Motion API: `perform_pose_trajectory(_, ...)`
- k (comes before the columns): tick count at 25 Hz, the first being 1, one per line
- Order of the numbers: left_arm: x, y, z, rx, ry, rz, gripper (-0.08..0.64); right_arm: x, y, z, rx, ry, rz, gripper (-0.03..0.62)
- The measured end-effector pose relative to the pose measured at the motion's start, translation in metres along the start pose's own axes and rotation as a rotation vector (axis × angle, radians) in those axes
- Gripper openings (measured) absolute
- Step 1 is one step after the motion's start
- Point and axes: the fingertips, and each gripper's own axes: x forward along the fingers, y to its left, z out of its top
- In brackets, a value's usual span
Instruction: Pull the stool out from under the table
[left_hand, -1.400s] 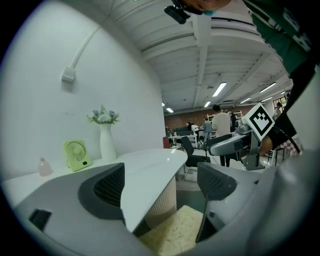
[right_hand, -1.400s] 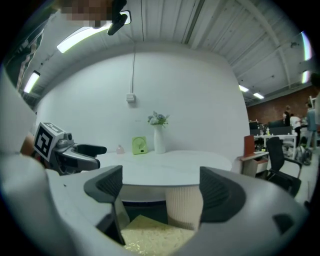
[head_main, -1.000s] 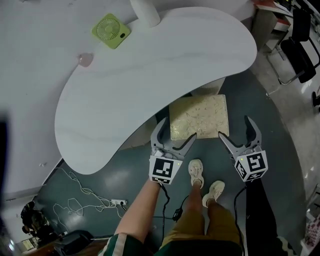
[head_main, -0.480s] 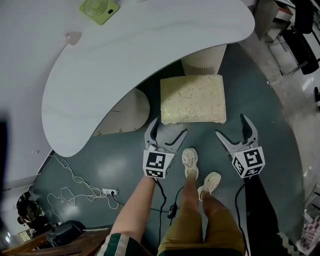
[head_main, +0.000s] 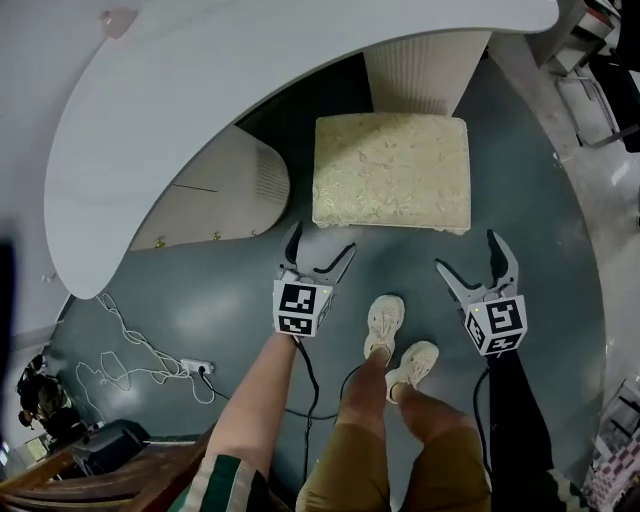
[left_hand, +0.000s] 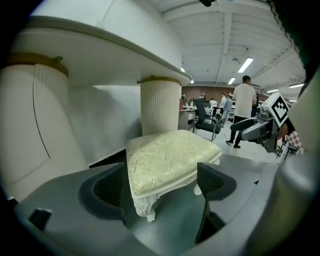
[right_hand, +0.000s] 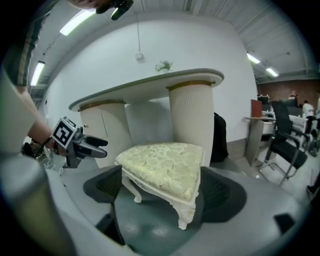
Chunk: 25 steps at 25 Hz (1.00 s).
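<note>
The stool (head_main: 390, 170) has a cream patterned cushion and carved white legs. It stands on the dark floor in front of the round table pedestal (head_main: 425, 70), below the edge of the white tabletop (head_main: 180, 90). My left gripper (head_main: 320, 245) is open just short of the stool's near left corner. My right gripper (head_main: 468, 255) is open short of the near right corner. In the left gripper view the stool (left_hand: 167, 160) shows beyond the left gripper (left_hand: 160, 190). In the right gripper view the stool (right_hand: 162, 162) stands ahead of the right gripper (right_hand: 165, 195). Neither gripper touches it.
A wider ribbed pedestal (head_main: 225, 195) stands left of the stool. My feet (head_main: 385, 325) are between the grippers. Cables and a power strip (head_main: 195, 367) lie on the floor at the left. Office chairs (right_hand: 290, 145) and people stand further off at the right.
Both grippers have come down toward the floor and stayed open. The view has sunk with them, so the whole stool cushion now shows clear of the tabletop's edge.
</note>
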Motion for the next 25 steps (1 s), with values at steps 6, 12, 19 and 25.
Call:
perform_pose_trajectory(6,0.04,0.023,-0.069,-0.019,0.079,-0.005,0.457,0.044,-0.013,-0.059,-0.04,0.057,-0.008,0.517)
perform_pose_trajectory(12,0.083,0.028,-0.118,0.011,0.143,-0.022,0.457,0.082,-0.034,-0.104,-0.057,0.099,-0.022,0.532)
perform_pose_trajectory(19,0.122,0.038,-0.142,0.012,0.161,-0.049,0.457,0.122,-0.058,-0.138,-0.033,0.127,-0.044,0.546)
perform_pose_trajectory(25,0.149,0.037,-0.15,0.031,0.16,-0.064,0.459,0.153,-0.066,-0.148,-0.043,0.107,-0.052,0.545)
